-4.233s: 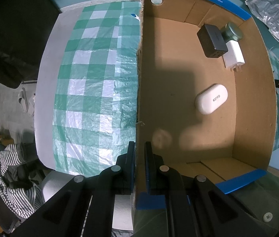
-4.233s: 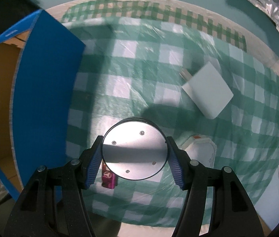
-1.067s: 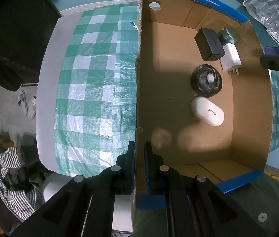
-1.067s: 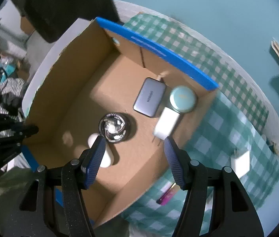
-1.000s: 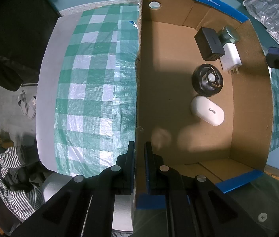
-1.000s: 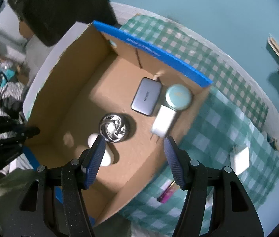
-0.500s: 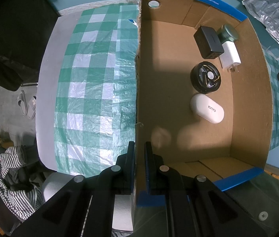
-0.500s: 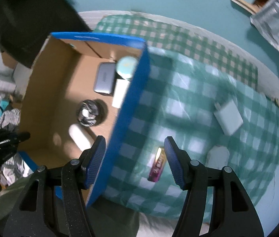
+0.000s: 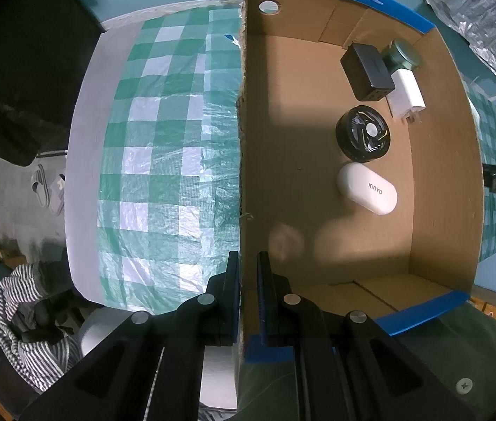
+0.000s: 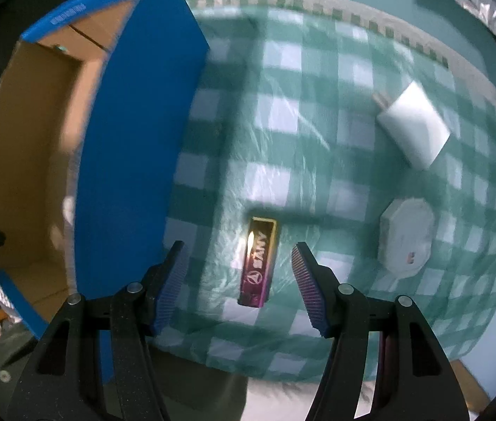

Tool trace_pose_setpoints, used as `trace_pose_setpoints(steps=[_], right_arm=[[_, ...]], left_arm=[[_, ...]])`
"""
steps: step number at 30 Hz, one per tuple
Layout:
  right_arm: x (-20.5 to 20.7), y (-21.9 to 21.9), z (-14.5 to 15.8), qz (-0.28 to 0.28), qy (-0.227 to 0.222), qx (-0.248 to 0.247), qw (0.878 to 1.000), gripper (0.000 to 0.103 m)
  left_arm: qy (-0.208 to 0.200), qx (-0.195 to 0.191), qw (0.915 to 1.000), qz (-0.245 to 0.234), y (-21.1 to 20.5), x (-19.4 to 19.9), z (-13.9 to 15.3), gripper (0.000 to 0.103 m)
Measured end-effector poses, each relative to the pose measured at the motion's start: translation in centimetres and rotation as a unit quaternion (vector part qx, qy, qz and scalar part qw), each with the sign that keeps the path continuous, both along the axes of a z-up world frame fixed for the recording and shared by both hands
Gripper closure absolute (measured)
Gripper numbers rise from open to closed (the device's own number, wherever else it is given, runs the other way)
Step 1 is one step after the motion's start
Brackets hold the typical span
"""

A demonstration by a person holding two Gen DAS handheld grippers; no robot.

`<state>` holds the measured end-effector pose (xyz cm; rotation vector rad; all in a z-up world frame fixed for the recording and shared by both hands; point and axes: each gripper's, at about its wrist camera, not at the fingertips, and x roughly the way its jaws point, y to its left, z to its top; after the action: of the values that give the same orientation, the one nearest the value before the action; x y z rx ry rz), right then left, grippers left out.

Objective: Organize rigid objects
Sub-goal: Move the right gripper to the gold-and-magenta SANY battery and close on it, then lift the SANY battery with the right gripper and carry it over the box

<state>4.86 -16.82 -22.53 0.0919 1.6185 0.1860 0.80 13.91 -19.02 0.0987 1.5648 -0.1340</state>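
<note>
Just changed: the round black fan (image 9: 362, 137) now lies on the floor of the cardboard box (image 9: 437, 161); a few seconds ago the right tongs (image 10: 239, 280) carried it over the checked cloth, and the box floor held one item fewer.
Right tongs: released, jaws standing apart with nothing between the pads; they have swung out of the box and dropped low over the tabletop (image 10: 318, 129).
Now beneath them: a shiny purple bar (image 10: 260, 263), lying lengthwise in the gap between the pads, near the box's blue outer wall and the tabletop's near edge.
Left tongs (image 9: 248, 280): clenched on the box's left wall at its near corner, unmoved over the last second.
In the box: black charger (image 9: 367, 66), teal tin (image 9: 403, 54) and white plug (image 9: 407, 93) at the far right corner; white case (image 9: 367, 187) just beside the fan.
Left outside: white adapter (image 10: 414, 126) toward the far right edge, white octagonal piece (image 10: 405, 236) right of the bar.
Meaning: one more item is stowed; the bar looks like the next pick, with two whites to follow.
</note>
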Motion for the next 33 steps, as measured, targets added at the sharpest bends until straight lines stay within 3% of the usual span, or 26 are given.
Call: trace_pose_setpoints(steps=[7,10,18,23,33], right_arm=[[-0.9,-0.5,-2.8,-0.013,0.016,-0.010,1.000,0.042],[-1.1,-0.5,-3.7,-0.018,0.024,-0.012,0.999,0.053],[-0.8,-0.6,-4.1,-0.030,0.013,-0.024,0.999,0.059],[-1.1,-0.3,-4.0,-0.023,0.003,-0.052,0.998,0.080],[-1.9,-1.2,-3.6,-0.020,0.006,-0.033,0.999,0.081]], left_arm=[[0.001,0.002,1.0000,-0.005,0.3,-0.1,0.1,0.095],[0.001,0.002,1.0000,-0.005,0.4,-0.1,0.0,0.095],[0.001,0.000,1.0000,-0.004,0.5,-0.2,0.0,0.095],[0.001,0.000,1.0000,-0.004,0.5,-0.3,0.0,0.095],[-0.001,0.000,1.0000,-0.004,0.5,-0.3,0.1,0.095]])
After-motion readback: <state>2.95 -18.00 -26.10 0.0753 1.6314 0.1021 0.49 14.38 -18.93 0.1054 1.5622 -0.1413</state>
